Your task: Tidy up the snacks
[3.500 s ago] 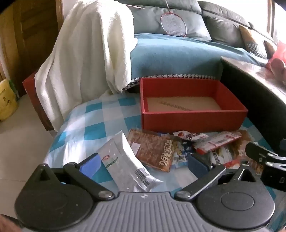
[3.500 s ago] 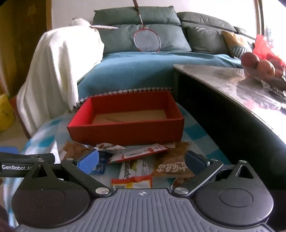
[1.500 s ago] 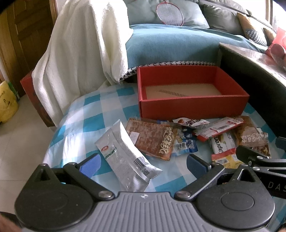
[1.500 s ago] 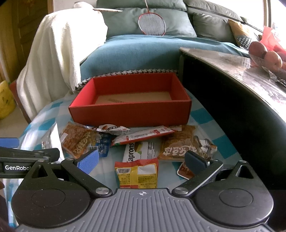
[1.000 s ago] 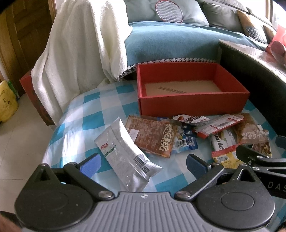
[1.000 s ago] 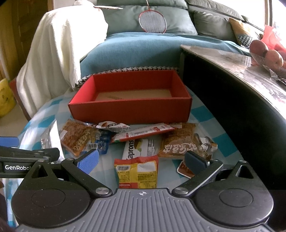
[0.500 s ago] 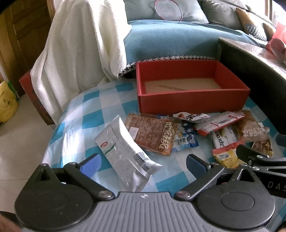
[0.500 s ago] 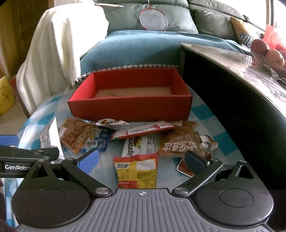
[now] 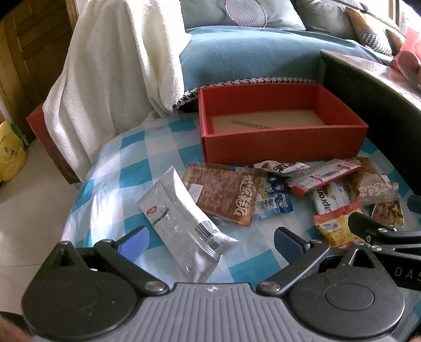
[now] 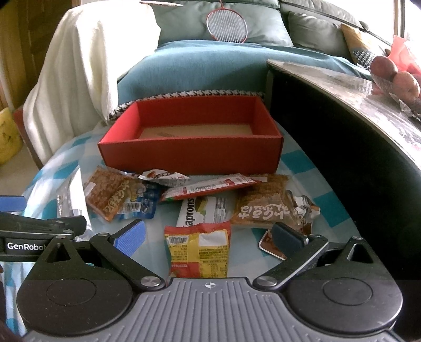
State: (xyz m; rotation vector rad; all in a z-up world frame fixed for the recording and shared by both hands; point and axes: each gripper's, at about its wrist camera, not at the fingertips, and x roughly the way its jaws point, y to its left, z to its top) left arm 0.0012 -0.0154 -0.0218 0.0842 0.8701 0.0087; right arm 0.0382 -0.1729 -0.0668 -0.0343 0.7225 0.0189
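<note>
An empty red box (image 9: 284, 142) (image 10: 189, 155) stands at the back of a blue-checked cloth (image 9: 126, 168). Several snack packets lie in front of it: a white packet (image 9: 184, 223), a brown cracker packet (image 9: 223, 192) (image 10: 113, 194), a long red bar (image 10: 208, 186), a second brown packet (image 10: 265, 207) and a yellow-red packet (image 10: 198, 250) (image 9: 334, 226). My left gripper (image 9: 210, 239) is open and empty, its fingers on either side of the white packet's near end. My right gripper (image 10: 208, 235) is open and empty above the yellow-red packet.
A dark table (image 10: 342, 126) with fruit (image 10: 394, 76) rises close on the right. A white towel (image 9: 115, 63) hangs over a chair at the left. A blue-covered sofa (image 9: 250, 52) with a badminton racket (image 10: 227, 22) lies behind the box. Floor drops off at the left.
Both grippers have drawn back and risen a little from the pile, so more of the packets shows. Nothing was picked up; both stay open.
</note>
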